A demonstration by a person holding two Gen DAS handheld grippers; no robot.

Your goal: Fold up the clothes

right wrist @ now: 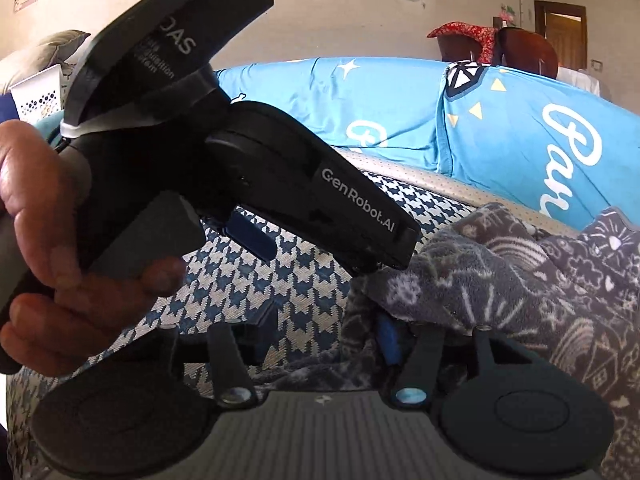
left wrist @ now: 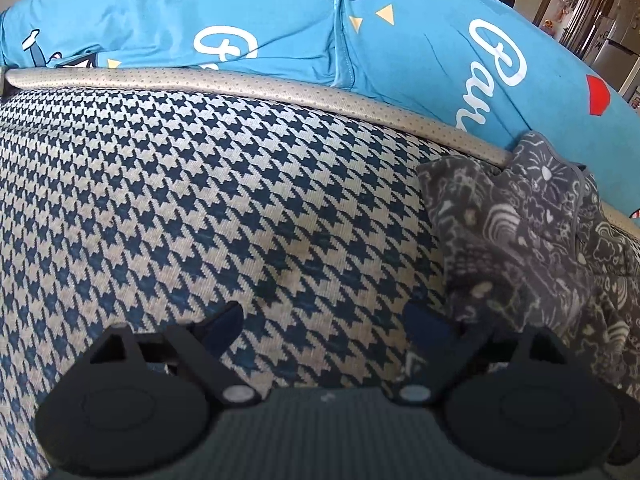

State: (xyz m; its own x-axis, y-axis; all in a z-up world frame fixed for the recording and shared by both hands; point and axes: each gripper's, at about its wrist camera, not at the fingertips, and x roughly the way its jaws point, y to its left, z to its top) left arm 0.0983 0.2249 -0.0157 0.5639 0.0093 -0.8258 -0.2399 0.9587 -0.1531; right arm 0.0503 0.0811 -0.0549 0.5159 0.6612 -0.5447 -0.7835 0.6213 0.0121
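A grey fleece garment [left wrist: 536, 248] with white doodle print lies crumpled on the houndstooth sofa seat [left wrist: 200, 200], at the right of the left wrist view. My left gripper [left wrist: 326, 326] is open over bare seat, its right finger [left wrist: 428, 328] against the garment's edge. In the right wrist view the garment [right wrist: 520, 280] fills the right side. My right gripper [right wrist: 324, 338] is open, and a fold of the garment drapes over its right finger [right wrist: 387, 340]. A hand [right wrist: 44, 240] holds the left gripper [right wrist: 308, 254] just ahead of it.
Blue printed cushions [left wrist: 280, 20] line the sofa back behind a beige piped edge [left wrist: 240, 84]. A perforated white basket [right wrist: 38, 96] stands at the far left. A wooden chair with red cloth [right wrist: 496, 48] and a doorway [right wrist: 564, 28] lie beyond the sofa.
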